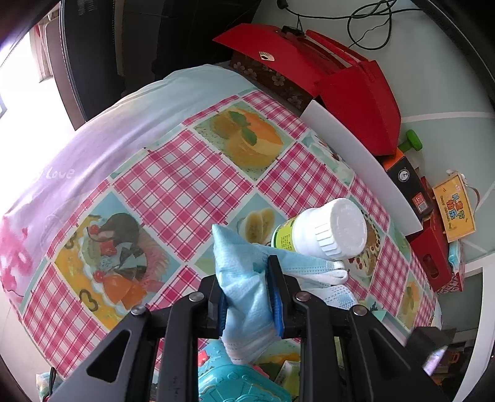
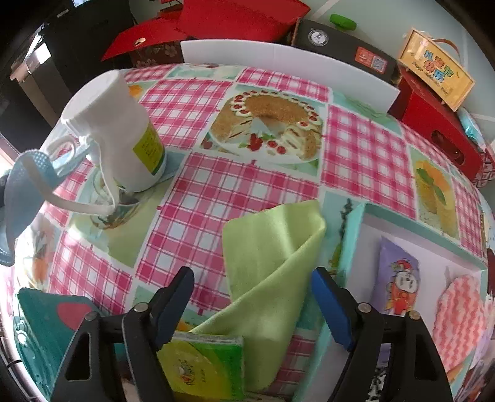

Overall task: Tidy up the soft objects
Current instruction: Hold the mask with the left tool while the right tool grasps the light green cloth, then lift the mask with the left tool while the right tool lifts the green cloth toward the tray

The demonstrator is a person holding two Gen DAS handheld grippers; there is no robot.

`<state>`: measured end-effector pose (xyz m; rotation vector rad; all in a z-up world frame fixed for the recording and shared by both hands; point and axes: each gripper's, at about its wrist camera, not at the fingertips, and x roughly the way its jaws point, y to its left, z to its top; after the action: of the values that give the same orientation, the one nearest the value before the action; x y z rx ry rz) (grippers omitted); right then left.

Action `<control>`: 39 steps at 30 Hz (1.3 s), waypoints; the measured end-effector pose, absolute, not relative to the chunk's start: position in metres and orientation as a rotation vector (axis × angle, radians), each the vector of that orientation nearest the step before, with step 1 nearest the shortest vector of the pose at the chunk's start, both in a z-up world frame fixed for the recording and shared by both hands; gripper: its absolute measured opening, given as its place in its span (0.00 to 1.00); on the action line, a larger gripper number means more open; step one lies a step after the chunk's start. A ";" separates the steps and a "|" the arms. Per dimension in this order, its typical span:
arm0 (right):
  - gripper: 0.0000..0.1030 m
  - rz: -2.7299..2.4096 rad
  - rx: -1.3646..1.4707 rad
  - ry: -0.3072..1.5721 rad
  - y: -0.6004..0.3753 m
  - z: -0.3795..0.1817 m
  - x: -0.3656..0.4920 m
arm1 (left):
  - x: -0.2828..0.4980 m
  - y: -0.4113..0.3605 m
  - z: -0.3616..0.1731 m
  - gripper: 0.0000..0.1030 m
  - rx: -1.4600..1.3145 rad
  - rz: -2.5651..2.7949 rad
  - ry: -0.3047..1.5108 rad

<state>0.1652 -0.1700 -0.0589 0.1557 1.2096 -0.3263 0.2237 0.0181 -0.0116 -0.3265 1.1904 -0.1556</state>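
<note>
My left gripper (image 1: 244, 278) is shut on a light blue face mask (image 1: 244, 297) and holds it above the checked tablecloth. The mask's ear loop (image 2: 74, 205) hooks around a white bottle (image 2: 123, 136), which leans tilted; the bottle also shows in the left wrist view (image 1: 328, 228). The mask hangs at the left edge of the right wrist view (image 2: 21, 191). My right gripper (image 2: 253, 287) is open above a folded green cloth (image 2: 272, 266) that lies between its fingers. A white box (image 2: 371, 247) at the right holds a purple packet (image 2: 399, 278) and a pink wavy cloth (image 2: 461, 312).
A white board (image 2: 287, 68) stands along the table's far side, with red boxes (image 2: 241, 18), a black box (image 2: 346, 49) and a yellow gift bag (image 2: 436, 74) behind it. A green tissue pack (image 2: 207, 365) and a teal container (image 2: 46, 324) lie near me.
</note>
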 end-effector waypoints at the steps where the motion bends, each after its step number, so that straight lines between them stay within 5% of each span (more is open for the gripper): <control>1: 0.69 -0.323 0.170 1.228 -0.169 -0.063 0.168 | 0.224 0.019 -0.012 0.23 -0.329 -0.157 1.191; 10: 0.62 -0.342 0.190 1.224 -0.168 -0.066 0.172 | 0.223 0.022 -0.012 0.23 -0.349 -0.163 1.192; 14: 0.34 -0.357 0.197 1.202 -0.173 -0.060 0.169 | 0.224 0.022 -0.012 0.23 -0.351 -0.168 1.194; 20: 0.11 -0.335 0.210 1.181 -0.178 -0.055 0.171 | 0.224 0.021 -0.013 0.23 -0.350 -0.166 1.197; 39: 0.03 -0.107 0.470 1.073 -0.193 -0.056 0.167 | 0.225 0.018 -0.015 0.23 -0.348 -0.173 1.204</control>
<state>0.1674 -0.1932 -0.0556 0.4697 1.0734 -0.1067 0.2250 0.0177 -0.0151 -0.3482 1.2035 -0.1726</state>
